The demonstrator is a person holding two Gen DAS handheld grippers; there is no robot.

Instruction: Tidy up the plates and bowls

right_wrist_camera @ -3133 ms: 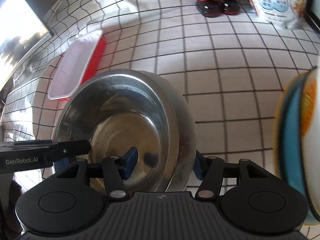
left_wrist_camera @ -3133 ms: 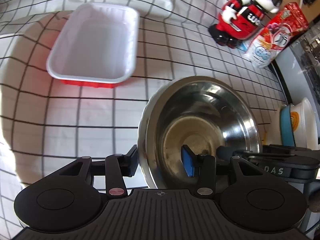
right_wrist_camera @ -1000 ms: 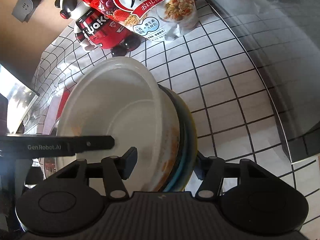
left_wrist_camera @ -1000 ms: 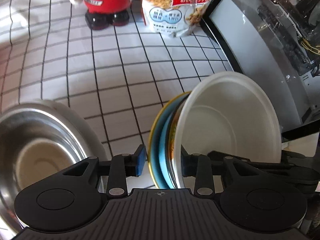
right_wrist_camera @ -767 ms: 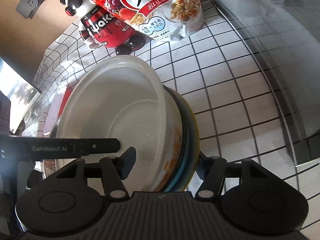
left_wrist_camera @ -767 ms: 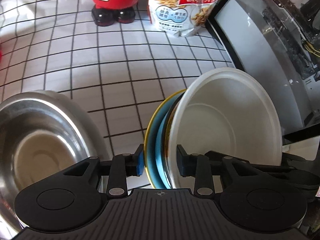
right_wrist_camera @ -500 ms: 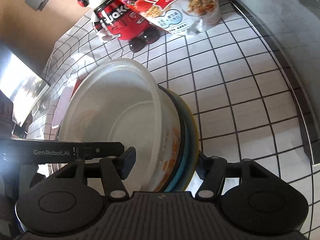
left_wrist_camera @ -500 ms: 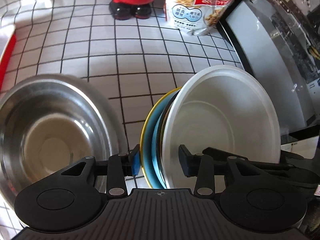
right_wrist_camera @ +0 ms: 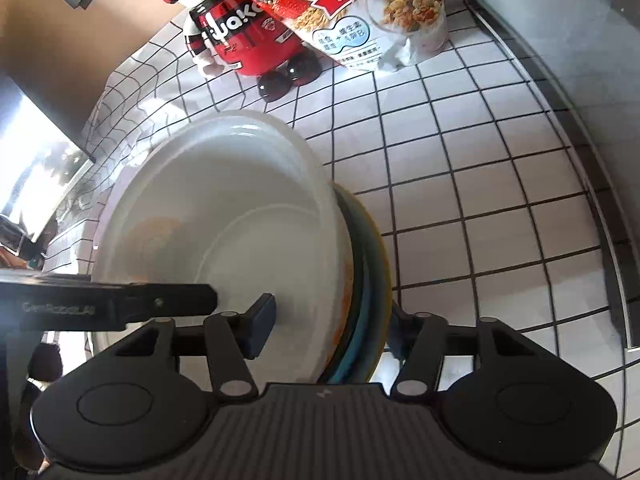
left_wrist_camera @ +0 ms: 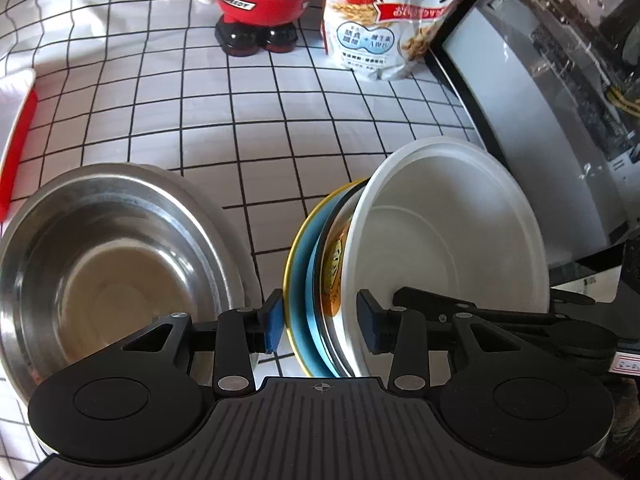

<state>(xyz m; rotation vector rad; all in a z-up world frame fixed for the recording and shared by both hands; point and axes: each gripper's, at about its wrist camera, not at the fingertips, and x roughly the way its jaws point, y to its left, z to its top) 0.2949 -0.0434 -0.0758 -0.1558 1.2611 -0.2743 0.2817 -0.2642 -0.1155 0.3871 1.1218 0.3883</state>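
Note:
A white bowl sits nested on a printed bowl and a blue plate with a yellow rim. My left gripper straddles the stack's left rim, one pad against the yellow rim and the other against the white bowl's inner wall. My right gripper straddles the opposite rim of the white bowl. Its jaws are closing, one pad inside the bowl with white still showing beside it. The other finger is half hidden behind the plate. A steel bowl stands just left of the stack.
On the checked cloth, a red toy figure and a cereal bag stand at the back. A dark case walls off the right side. A red-and-white tray lies at the far left edge.
Three seconds back both grippers straddled the steel bowl's rim; now they straddle the stack. Over the last second the right jaws have narrowed a little.

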